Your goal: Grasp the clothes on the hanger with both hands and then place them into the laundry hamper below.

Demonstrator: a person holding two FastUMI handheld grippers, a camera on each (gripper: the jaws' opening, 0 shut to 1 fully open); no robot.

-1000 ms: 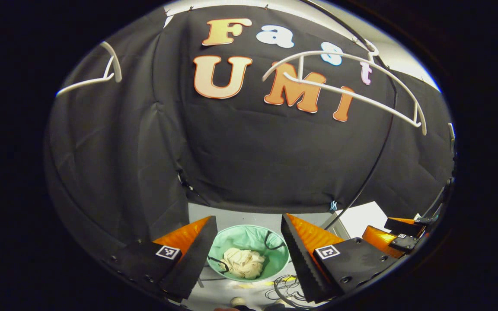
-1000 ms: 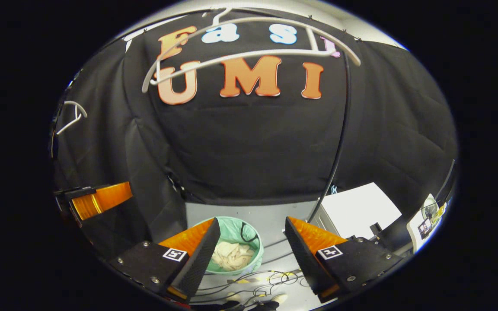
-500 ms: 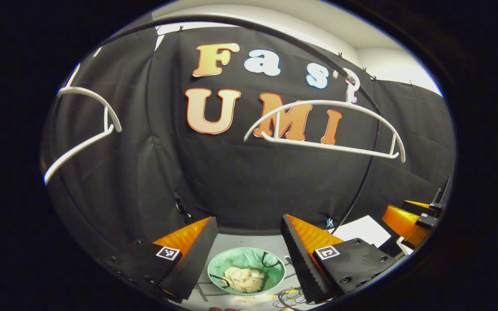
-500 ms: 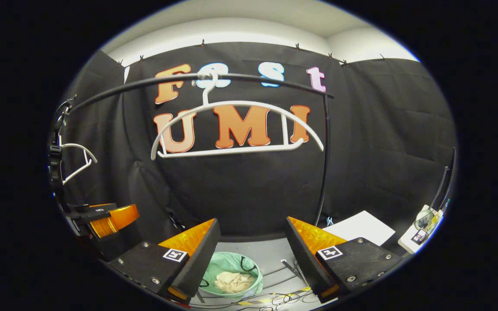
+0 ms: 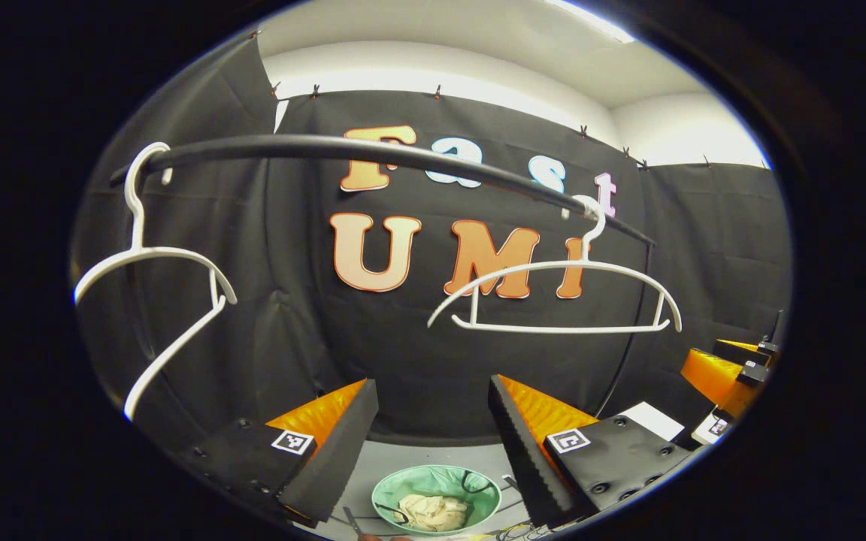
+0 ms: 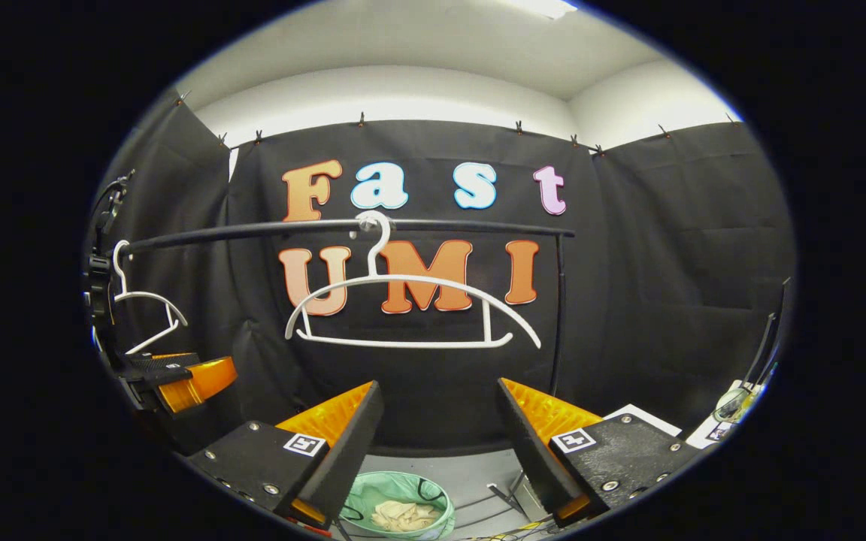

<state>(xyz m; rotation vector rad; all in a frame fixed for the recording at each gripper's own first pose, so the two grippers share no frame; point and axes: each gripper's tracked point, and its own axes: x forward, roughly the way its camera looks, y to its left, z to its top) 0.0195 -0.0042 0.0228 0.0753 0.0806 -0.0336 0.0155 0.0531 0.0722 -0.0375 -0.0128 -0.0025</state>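
Observation:
A cream garment (image 5: 433,512) lies bunched inside the round green laundry hamper (image 5: 403,492) on the floor, low between my left gripper's fingers. My left gripper (image 5: 433,436) is open and holds nothing. In the right gripper view the hamper (image 6: 361,502) with the cream garment (image 6: 404,515) sits low, left of centre. My right gripper (image 6: 440,439) is open and holds nothing too. A bare white hanger (image 5: 561,297) hangs from the black rail (image 5: 373,152); the same hanger (image 6: 410,308) hangs on the rail (image 6: 343,226) in the right gripper view.
A second bare white hanger (image 5: 158,293) hangs at the rail's left end, small at the left (image 6: 143,315) in the right gripper view. The rail's black upright (image 6: 557,315) stands right of the hanger. A white box (image 5: 655,419) and loose cables lie on the floor.
Both grippers have risen and tilted up, so the rail and hangers dropped toward mid-frame and the hamper sank to the bottom edge. Both stayed open; the garment stayed in the hamper.

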